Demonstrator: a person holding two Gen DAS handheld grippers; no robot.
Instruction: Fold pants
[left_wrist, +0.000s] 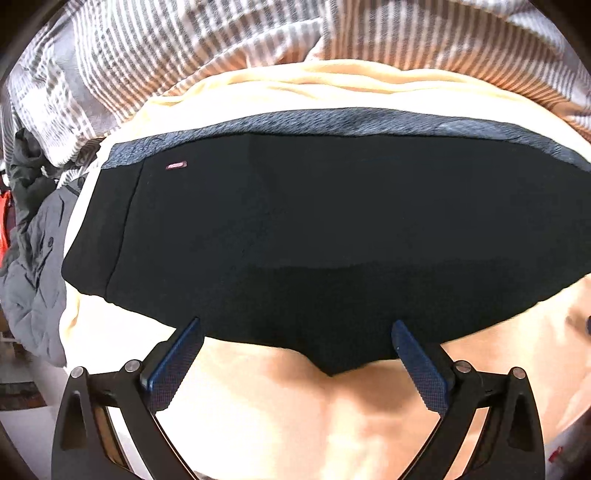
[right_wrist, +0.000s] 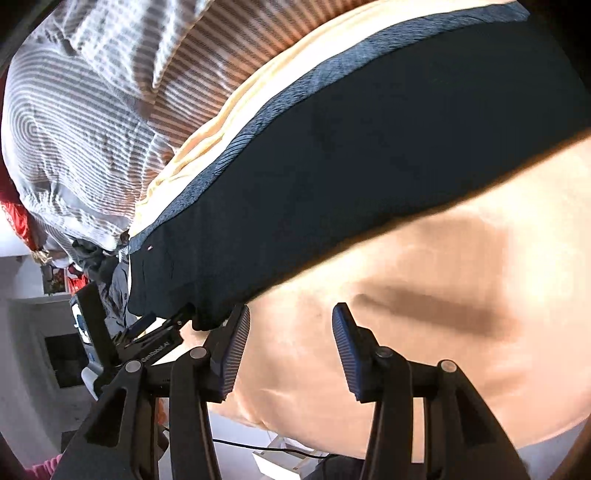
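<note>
The black pants (left_wrist: 314, 229) lie flat on a cream bed sheet (left_wrist: 295, 413), with a blue-grey edge (left_wrist: 332, 123) along the far side and a small pink label (left_wrist: 176, 165) near the left end. My left gripper (left_wrist: 297, 326) is open, its jaws on either side of a point of fabric on the pants' near edge. In the right wrist view the pants (right_wrist: 369, 147) run across diagonally. My right gripper (right_wrist: 291, 314) is open and empty over the sheet (right_wrist: 424, 332), just past the pants' near corner. The left gripper (right_wrist: 147, 332) shows at the left.
A grey-and-white striped duvet (left_wrist: 221, 48) is bunched beyond the pants; it also shows in the right wrist view (right_wrist: 92, 122). A grey quilted jacket (left_wrist: 33, 280) hangs off the bed's left side. The floor and a black cable (right_wrist: 258, 448) lie below the bed edge.
</note>
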